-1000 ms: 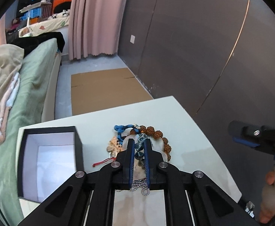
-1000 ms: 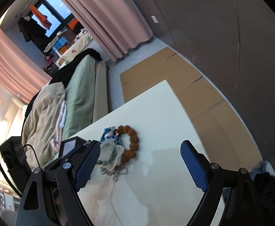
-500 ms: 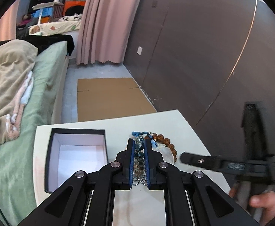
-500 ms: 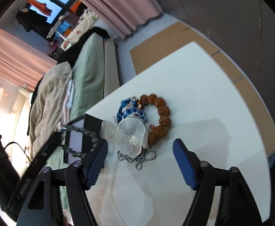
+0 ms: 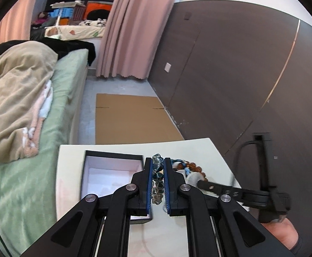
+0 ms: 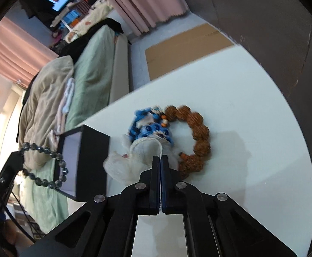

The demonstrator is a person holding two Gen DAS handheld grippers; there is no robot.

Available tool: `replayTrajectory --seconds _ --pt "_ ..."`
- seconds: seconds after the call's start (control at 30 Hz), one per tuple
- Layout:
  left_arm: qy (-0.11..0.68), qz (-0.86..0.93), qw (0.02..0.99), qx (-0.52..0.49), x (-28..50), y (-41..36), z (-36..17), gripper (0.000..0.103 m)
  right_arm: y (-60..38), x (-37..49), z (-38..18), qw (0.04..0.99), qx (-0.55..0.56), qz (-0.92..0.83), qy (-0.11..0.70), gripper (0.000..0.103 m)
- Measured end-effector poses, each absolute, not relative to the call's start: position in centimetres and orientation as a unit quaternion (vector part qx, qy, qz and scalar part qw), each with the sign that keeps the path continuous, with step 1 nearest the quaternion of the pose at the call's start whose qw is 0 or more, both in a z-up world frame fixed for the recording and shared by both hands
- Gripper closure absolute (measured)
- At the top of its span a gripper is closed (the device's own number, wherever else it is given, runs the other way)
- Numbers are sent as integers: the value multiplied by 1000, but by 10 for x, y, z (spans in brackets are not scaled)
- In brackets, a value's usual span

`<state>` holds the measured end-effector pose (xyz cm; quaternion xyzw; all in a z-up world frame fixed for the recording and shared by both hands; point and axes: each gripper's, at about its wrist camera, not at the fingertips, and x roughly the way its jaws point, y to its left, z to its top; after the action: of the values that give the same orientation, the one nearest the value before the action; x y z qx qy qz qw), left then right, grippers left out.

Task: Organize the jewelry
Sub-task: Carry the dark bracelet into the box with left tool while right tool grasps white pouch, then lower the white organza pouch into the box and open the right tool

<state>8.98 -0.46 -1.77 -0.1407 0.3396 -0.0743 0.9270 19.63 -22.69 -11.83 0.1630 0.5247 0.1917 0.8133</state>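
Both tools clamped now.
Your left tool point(image 5: 157, 171) grips the grey bead bracelet point(image 6: 46, 167) above the black box point(image 5: 111, 177); your right tool point(image 6: 160, 160) pinches the white pouch point(image 6: 134, 160) on the worktop point(image 6: 241, 107).

The right gripper point(image 6: 160, 158), wide open before, has dropped and clamped the white organza pouch point(image 6: 134, 160); the left gripper point(image 5: 157, 167) lifted its grey bead bracelet point(image 6: 46, 165) toward nine o'clock.
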Motion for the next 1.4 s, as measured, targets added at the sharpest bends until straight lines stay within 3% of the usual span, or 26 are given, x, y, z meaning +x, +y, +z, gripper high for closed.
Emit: replayTrajectory --seconds 0.27,0.33,0.4,0.47,0.93,0.97,1.03,1.07,1.1,1.4 --pt "346 -44 926 -148 88 11 -21 91 -226 175 -79 823 213 250 463 100" --pt "359 -37 921 -147 90 14 -23 78 -224 169 -71 823 227 266 448 100" --pt "356 -28 921 -156 89 19 -23 39 -220 165 -65 822 240 281 434 100" --pt "340 -15 926 -164 83 27 -19 22 -213 161 -59 819 252 297 421 100" --pt "321 36 921 -217 70 82 -15 20 -152 157 -50 778 293 407 378 100" --pt "322 37 920 -220 70 84 -15 20 -146 158 -52 776 288 411 382 97" --pt "323 37 919 -223 69 87 -16 20 -138 165 -62 768 275 403 414 65" --pt "324 37 918 -224 69 87 -16 20 -137 167 -67 768 275 392 426 39" --pt "325 35 918 -224 68 86 -16 20 -140 166 -70 770 279 383 427 32" --pt "333 5 921 -205 65 63 -14 20 -181 162 -63 801 259 330 428 32"
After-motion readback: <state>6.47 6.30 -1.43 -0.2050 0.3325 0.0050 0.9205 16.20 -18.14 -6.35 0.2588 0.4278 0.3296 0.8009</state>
